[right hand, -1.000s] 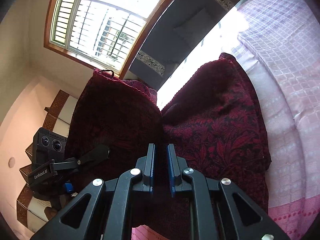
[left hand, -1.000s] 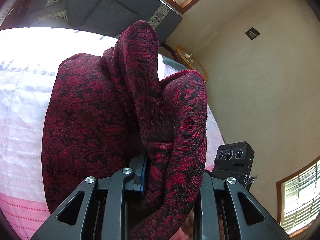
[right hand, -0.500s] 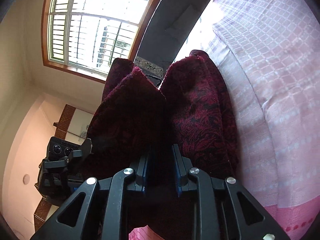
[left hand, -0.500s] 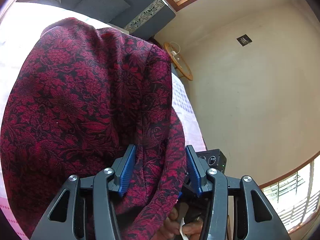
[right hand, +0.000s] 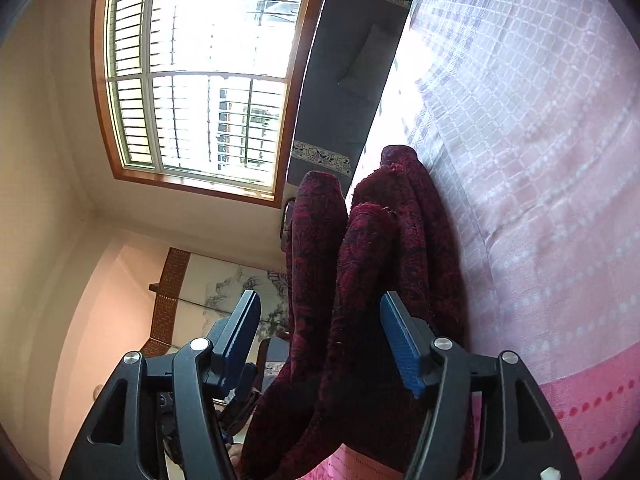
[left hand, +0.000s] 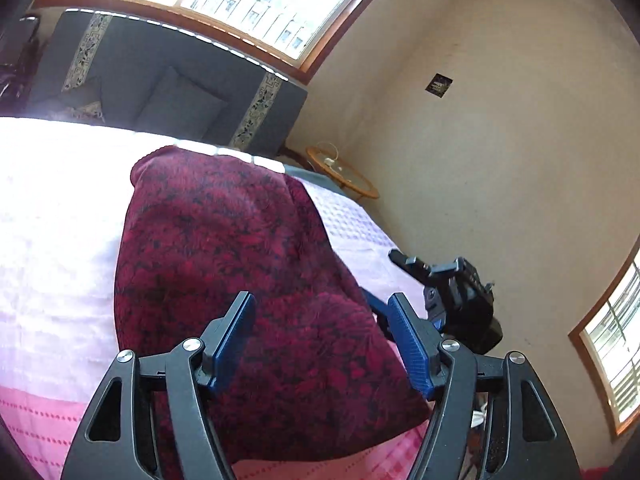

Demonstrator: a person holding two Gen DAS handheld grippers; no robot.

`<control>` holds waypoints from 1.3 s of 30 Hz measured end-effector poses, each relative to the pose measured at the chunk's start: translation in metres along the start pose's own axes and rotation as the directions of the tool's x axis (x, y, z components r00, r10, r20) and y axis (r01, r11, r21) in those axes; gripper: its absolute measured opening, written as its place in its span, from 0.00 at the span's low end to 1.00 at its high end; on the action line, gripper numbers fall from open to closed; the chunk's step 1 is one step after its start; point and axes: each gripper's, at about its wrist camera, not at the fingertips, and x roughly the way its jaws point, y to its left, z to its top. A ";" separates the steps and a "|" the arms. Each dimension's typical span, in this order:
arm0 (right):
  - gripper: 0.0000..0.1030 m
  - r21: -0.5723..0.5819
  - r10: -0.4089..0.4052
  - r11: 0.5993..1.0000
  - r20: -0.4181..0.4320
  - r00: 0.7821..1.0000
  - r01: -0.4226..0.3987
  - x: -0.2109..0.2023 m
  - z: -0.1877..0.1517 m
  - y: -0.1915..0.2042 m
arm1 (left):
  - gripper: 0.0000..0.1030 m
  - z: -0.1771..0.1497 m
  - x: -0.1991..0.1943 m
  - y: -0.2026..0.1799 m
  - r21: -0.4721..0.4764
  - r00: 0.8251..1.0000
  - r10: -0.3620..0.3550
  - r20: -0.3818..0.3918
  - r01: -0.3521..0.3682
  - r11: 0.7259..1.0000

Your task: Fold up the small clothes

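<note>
Both the left gripper (left hand: 322,334) and the right gripper (right hand: 320,334) have just been opening, jaws standing apart, pads pressing nothing, around the dark red floral woven garment (left hand: 224,264) lying between them.

Dark red floral-patterned cloth (left hand: 240,280) lies folded on the pink bedspread (left hand: 52,248).

1. Daylight enters through the big window (right hand: 192,92); its panes are blown out white.
2. Glare washes the far part of the bed cover (left hand: 52,184) to white in the left wrist view.
3. Red garment (right hand: 360,280) dim, backlit in the right wrist view; softly blurred in the left.
4. Strong fisheye bending, dark corners.
</note>
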 end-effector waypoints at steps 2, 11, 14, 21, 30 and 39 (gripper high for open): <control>0.60 -0.063 -0.057 0.996 0.019 0.998 0.058 -0.001 0.001 0.019 | 0.66 -0.020 0.008 0.010 -0.041 0.999 -0.028 -0.029 0.027 0.999; 0.60 -0.345 -0.397 0.872 -0.083 0.914 0.347 0.055 -0.019 0.063 | 0.66 -0.061 0.033 -0.015 0.154 0.999 -0.040 -0.036 0.045 0.987; 0.46 -0.372 -0.440 0.850 -0.114 0.891 0.373 0.073 -0.029 0.058 | 0.66 -0.059 0.028 -0.004 0.091 0.995 -0.096 -0.008 0.096 0.991; 0.11 -0.418 -0.421 0.828 -0.023 0.907 0.374 0.039 -0.038 0.074 | 0.66 -0.064 0.014 0.019 0.001 0.988 -0.149 0.031 0.149 0.989; 0.11 -0.340 -0.458 0.836 -0.004 0.889 0.430 0.002 -0.057 0.031 | 0.72 -0.060 0.023 0.015 0.014 0.981 -0.190 -0.039 0.191 0.981; 0.26 -0.333 -0.467 0.824 0.058 0.882 0.458 -0.011 -0.058 0.050 | 0.74 -0.052 0.033 0.010 0.005 0.979 -0.199 -0.050 0.199 0.980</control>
